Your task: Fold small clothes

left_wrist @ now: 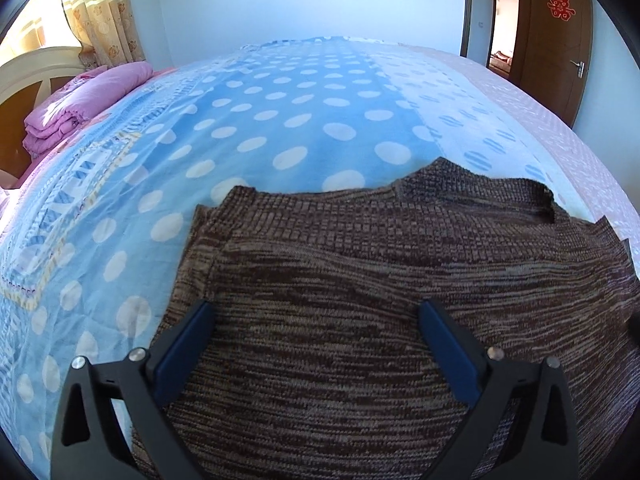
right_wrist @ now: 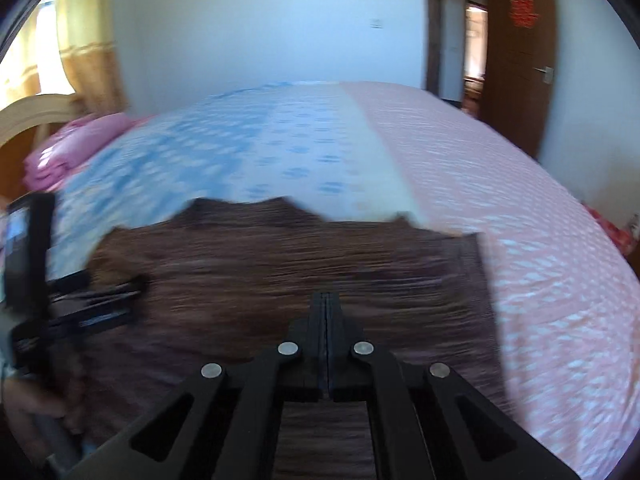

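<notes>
A brown knitted sweater (left_wrist: 360, 272) lies spread flat on the bed, its collar toward the far right. My left gripper (left_wrist: 316, 312) is open, its blue-padded fingers (left_wrist: 188, 344) wide apart just above the sweater's left part, holding nothing. In the blurred right wrist view the same sweater (right_wrist: 280, 256) lies below my right gripper (right_wrist: 327, 300), whose jaws are pressed together over the cloth; no cloth shows between them. The left gripper (right_wrist: 120, 296) shows at the left of that view, over the sweater's left edge.
The bed has a blue polka-dot blanket (left_wrist: 280, 112) and a pink sheet (right_wrist: 520, 220) on the right. Folded pink bedding (left_wrist: 88, 96) lies at the headboard, far left. Curtains (left_wrist: 100, 12) hang behind it. A brown door (left_wrist: 556, 28) stands open at the far right.
</notes>
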